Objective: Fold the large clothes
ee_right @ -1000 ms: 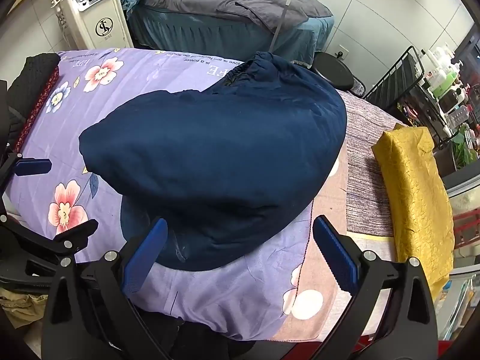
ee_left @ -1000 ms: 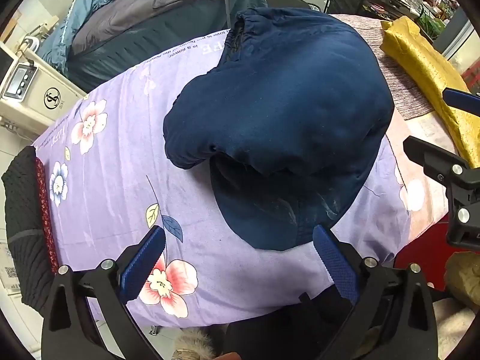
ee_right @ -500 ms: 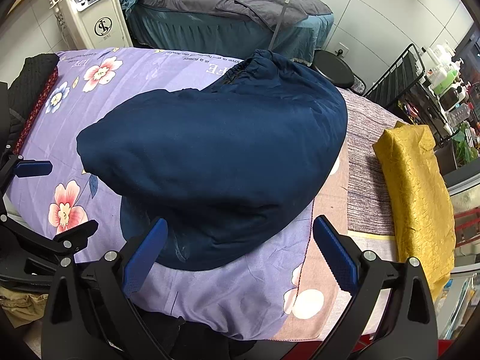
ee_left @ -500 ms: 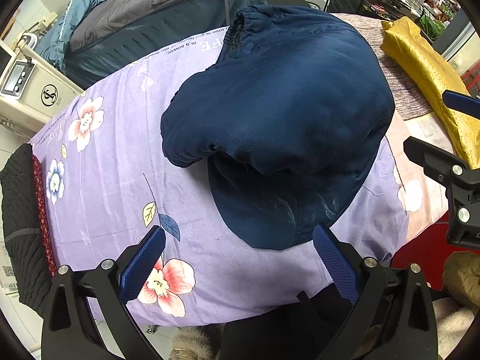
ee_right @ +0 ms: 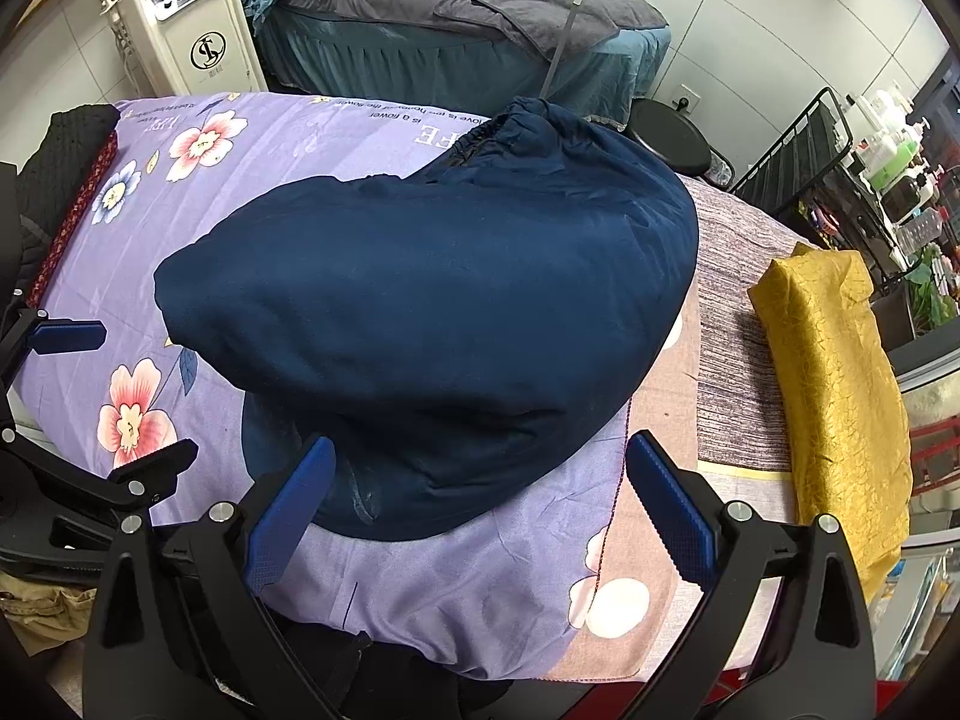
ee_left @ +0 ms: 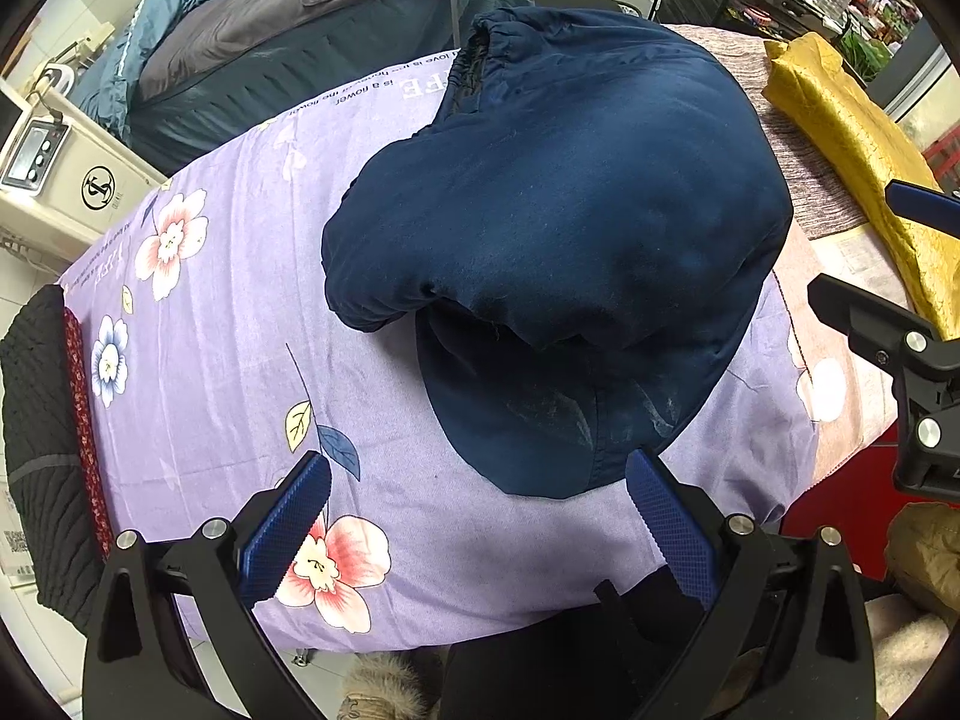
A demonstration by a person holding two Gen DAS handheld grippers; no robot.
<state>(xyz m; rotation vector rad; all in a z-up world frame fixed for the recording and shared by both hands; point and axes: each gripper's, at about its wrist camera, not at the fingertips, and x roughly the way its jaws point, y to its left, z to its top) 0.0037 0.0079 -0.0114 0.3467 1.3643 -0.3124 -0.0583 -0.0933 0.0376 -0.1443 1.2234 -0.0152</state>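
A navy blue garment (ee_left: 558, 228) lies folded in a puffy bundle on the purple floral sheet (ee_left: 228, 336); its elastic waistband is at the far end. It also shows in the right wrist view (ee_right: 432, 312). My left gripper (ee_left: 480, 516) is open and empty, hovering just before the garment's near edge. My right gripper (ee_right: 480, 498) is open and empty at the near edge of the bundle. Each gripper shows in the other's view at the side.
A folded yellow garment (ee_right: 834, 372) lies at the right on a striped grey cloth (ee_right: 732, 276). A black knitted garment (ee_left: 42, 420) lies at the table's left end. A white machine (ee_right: 180, 18) and a made bed (ee_right: 456, 24) stand beyond the table.
Almost nothing differs; the views shift slightly as both grippers drift a little. The garment has not moved and both grippers stay open.
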